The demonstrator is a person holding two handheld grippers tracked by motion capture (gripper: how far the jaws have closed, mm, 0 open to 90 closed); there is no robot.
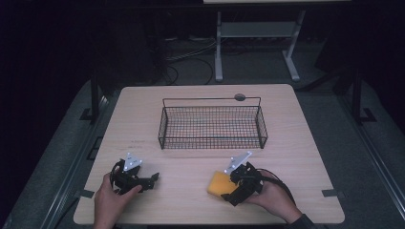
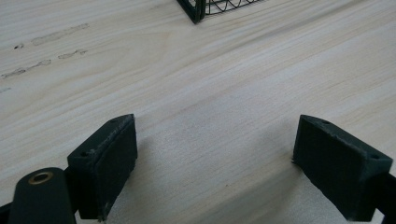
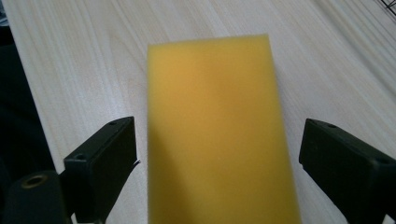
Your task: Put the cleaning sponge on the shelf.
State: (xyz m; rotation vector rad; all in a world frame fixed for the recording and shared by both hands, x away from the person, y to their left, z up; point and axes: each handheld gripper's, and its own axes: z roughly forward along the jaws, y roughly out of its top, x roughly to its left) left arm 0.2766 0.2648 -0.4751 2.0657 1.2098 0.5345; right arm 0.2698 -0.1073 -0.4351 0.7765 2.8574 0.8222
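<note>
In the high view, the right hand-held gripper (image 1: pixel 232 190) sits near the front edge of the pale wooden counter (image 1: pixel 296 143), gripped by the person's right hand (image 1: pixel 272 198). A yellow sponge (image 1: pixel 218 183) lies flat on the counter right at this gripper's jaws, on the side facing the left hand-held gripper. The left hand-held gripper (image 1: pixel 152 180) rests well apart from it, held by the left hand (image 1: pixel 109 200), with bare wood in front of its jaws. A black wire basket (image 1: pixel 212 125) stands beyond both grippers, nearer the far edge of the counter, well clear of the sponge.

In the left gripper view, the left hand-held gripper (image 2: pixel 215 163) has its two black jaws spread wide, with nothing between them but the counter (image 2: pixel 187 84). A corner of the wire basket (image 2: pixel 198 9) shows far ahead of the jaws, slightly to the left of their midline.

In the right gripper view, the right hand-held gripper (image 3: pixel 217 168) also stands wide. The yellow sponge (image 3: pixel 217 135) lies lengthwise between the jaws and reaches well ahead of them. Its left edge is just beside the left jaw, with a thin strip of counter (image 3: pixel 84 65) visible between; its right edge is a little farther from the right jaw. Neither jaw presses on the foam. A scrap of the wire basket (image 3: pixel 388 3) shows at the far right ahead.
</note>
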